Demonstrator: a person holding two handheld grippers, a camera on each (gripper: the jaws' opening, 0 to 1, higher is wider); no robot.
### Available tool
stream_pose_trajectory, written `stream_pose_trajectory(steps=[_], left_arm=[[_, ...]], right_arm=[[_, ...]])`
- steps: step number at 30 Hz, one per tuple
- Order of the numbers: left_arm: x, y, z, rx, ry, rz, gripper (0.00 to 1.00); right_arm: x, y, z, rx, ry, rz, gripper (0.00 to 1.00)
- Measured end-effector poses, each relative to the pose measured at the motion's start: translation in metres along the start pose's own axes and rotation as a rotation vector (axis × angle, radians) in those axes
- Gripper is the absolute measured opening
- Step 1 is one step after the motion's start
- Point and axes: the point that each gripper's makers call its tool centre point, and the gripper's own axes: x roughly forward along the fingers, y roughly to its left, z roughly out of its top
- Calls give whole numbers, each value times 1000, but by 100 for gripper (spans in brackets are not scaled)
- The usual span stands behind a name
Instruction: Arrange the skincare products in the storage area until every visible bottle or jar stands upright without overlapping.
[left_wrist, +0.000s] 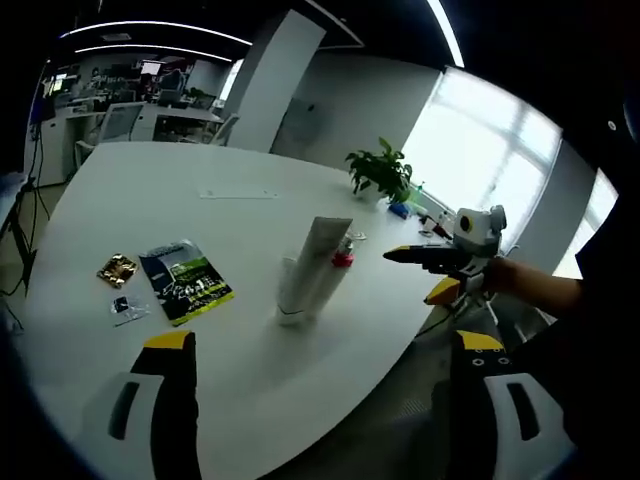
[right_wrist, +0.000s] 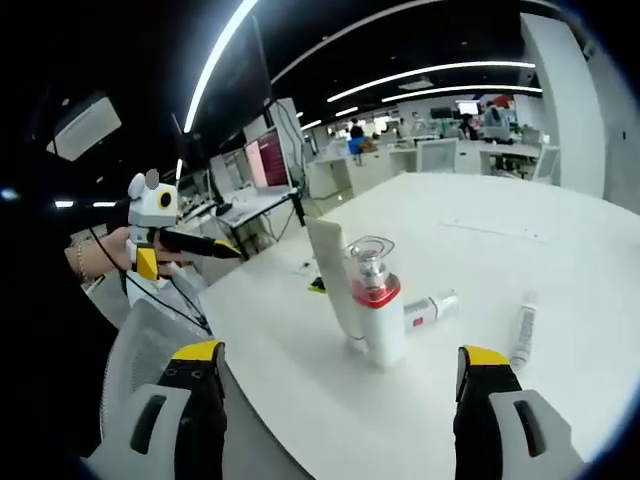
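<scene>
Left gripper (left_wrist: 325, 375): jaws spread wide, nothing between them — held off the near edge of the white table (left_wrist: 160, 190).
Right gripper (right_wrist: 340, 385): jaws likewise apart and empty, short of the table edge; it also appears in the left gripper view (left_wrist: 425, 262), held in a hand (left_wrist: 505, 275), off the table's right side.
Tall tube (left_wrist: 318, 262): white, standing upright near the table's middle.
Pump bottle (right_wrist: 378, 305): white, red collar, clear cap, upright, just beside the tube (right_wrist: 333, 275) — whether they touch, cannot tell.
Lying items: a small white tube (right_wrist: 432, 306) on its side behind the bottle; a slim tube (right_wrist: 524, 330) flat to the right.
Other table items: a booklet (left_wrist: 185, 281), a gold packet (left_wrist: 117, 270), a potted plant (left_wrist: 381, 172) at the far edge.
</scene>
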Motion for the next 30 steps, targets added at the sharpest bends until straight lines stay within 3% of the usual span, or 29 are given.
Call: stream_pose_trajectory(steps=[5, 12, 22, 30], left_arm=[[-3, 1, 0, 28, 4, 26, 99], [-6, -3, -4, 43, 16, 15, 99], [-12, -6, 2, 49, 8, 13, 97], [-6, -14, 3, 53, 11, 0, 98]], right_arm=[[-7, 0, -3, 16, -3, 6, 99], [-15, 0, -8, 34, -1, -14, 97], [-16, 4, -17, 52, 4, -16, 97], [-20, -6, -21, 90, 1, -63, 97]])
